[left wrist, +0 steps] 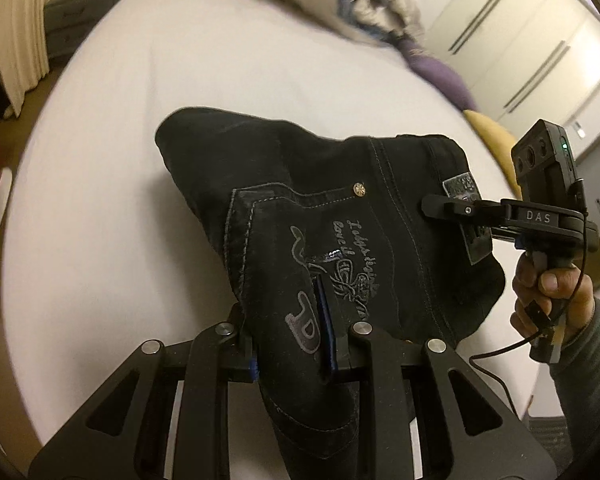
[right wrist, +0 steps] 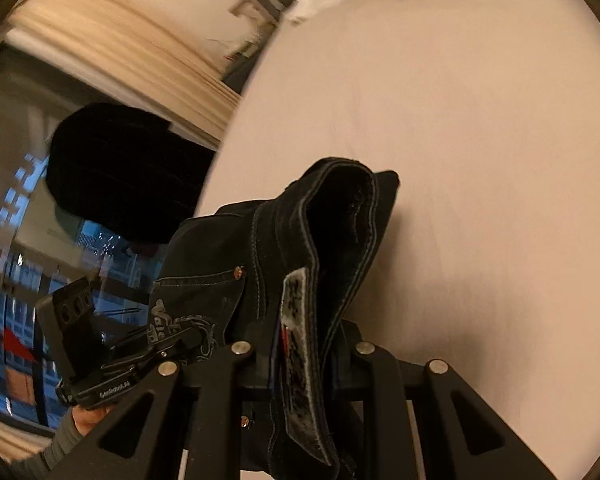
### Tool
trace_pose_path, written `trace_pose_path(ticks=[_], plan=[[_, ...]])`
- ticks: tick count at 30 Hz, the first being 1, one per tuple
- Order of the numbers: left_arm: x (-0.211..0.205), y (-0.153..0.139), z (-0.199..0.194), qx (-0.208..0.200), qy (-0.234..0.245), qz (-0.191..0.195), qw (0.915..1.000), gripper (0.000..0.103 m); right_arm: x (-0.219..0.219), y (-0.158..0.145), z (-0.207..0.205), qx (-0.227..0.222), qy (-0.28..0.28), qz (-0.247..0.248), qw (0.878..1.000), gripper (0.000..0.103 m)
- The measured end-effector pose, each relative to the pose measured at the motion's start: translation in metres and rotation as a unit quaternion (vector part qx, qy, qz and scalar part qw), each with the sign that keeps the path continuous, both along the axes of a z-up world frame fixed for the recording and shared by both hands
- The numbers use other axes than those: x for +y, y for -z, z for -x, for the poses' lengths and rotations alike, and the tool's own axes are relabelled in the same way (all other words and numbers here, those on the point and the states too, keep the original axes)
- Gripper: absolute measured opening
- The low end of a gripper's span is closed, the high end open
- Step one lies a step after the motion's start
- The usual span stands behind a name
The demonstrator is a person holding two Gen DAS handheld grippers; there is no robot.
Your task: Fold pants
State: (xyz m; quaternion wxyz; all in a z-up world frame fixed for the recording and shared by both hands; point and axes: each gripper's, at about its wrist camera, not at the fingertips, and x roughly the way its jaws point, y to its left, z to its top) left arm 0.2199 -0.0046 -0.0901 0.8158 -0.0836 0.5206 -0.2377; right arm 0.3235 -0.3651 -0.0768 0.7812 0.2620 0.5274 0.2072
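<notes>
Pants [left wrist: 340,240], heavy floppy denim, hang over bed [left wrist: 180,80] w/ left gripper [left wrist: 296,344] & right gripper [right wrist: 304,356] both clamped on waistband, best hold at stiff seams.

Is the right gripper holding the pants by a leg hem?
No, the right gripper is clamped on the pants at the waistband, right by the patch.
</notes>
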Motion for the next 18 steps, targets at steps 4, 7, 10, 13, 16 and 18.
trace_pose_path(ticks=[4, 7, 10, 13, 16, 18], plan=[[0.012, 0.026, -0.007, 0.001, -0.009, 0.001, 1.0, 0.039, -0.012, 0.034, 0.011, -0.001, 0.027, -0.035, 0.999, 0.028], [0.018, 0.034, -0.006, -0.002, -0.025, 0.018, 0.9995, 0.051, -0.015, 0.036, 0.025, -0.029, 0.027, -0.053, 0.998, 0.032], [0.003, 0.032, -0.01, -0.02, -0.021, -0.008, 0.9995, 0.059, -0.017, 0.027, 0.041, -0.038, 0.037, -0.05, 0.997, 0.047], [0.002, 0.021, 0.009, -0.047, -0.035, -0.046, 0.9973, 0.063, -0.021, 0.008, 0.053, -0.064, 0.073, -0.035, 0.995, 0.078], [0.01, -0.003, 0.034, -0.093, -0.07, -0.056, 0.9916, 0.078, -0.028, -0.013, 0.081, -0.093, 0.101, -0.014, 0.99, 0.083], [0.017, -0.026, 0.056, -0.139, -0.097, -0.063, 0.9835, 0.092, -0.028, -0.033, 0.109, -0.113, 0.121, 0.012, 0.986, 0.083]])
